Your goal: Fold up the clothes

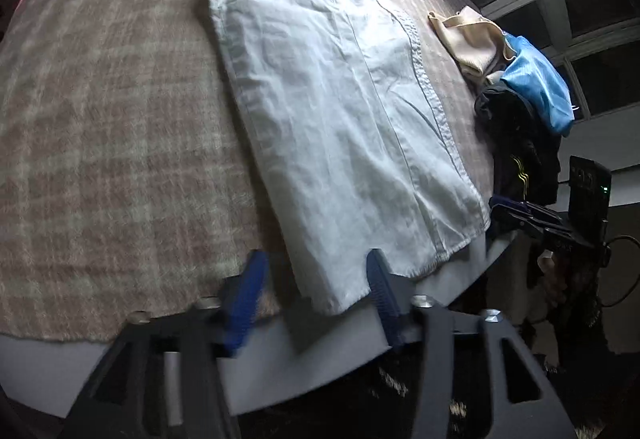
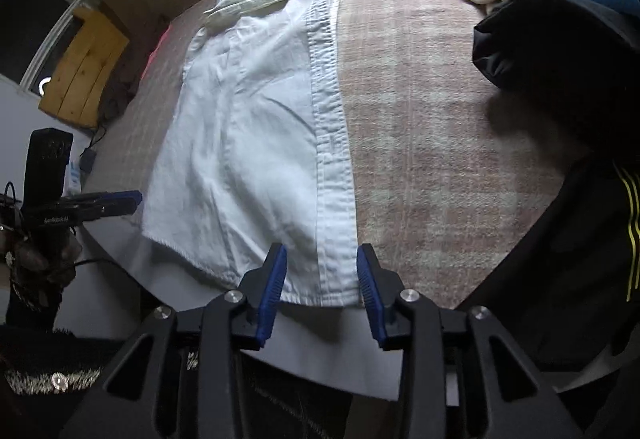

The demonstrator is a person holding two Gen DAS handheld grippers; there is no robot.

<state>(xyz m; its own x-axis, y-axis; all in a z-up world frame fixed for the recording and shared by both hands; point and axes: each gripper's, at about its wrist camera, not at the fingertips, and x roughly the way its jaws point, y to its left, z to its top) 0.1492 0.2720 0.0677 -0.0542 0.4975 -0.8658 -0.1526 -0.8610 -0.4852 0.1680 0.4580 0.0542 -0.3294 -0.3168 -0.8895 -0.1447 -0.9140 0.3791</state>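
White shirt (image 1: 332, 127) lies flat on the plaid blanket (image 1: 112, 127), hem at 6 o'clock by the bed's near edge; left gripper (image 1: 316, 275) and right gripper (image 2: 322, 269) both part-open over the hem corners, holding nothing; I'd pinch both corners evenly, then fold toward 12; spare clothes (image 1: 520, 95) piled at 3 o'clock, dim room.

plaid bed (image 1: 100, 127), white shirt (image 1: 340, 127), clothes pile (image 1: 520, 107)

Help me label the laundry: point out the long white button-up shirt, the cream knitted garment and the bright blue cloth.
long white button-up shirt (image 2: 248, 143), right wrist view, middle panel.
cream knitted garment (image 1: 470, 39), left wrist view, centre.
bright blue cloth (image 1: 536, 87), left wrist view, centre.
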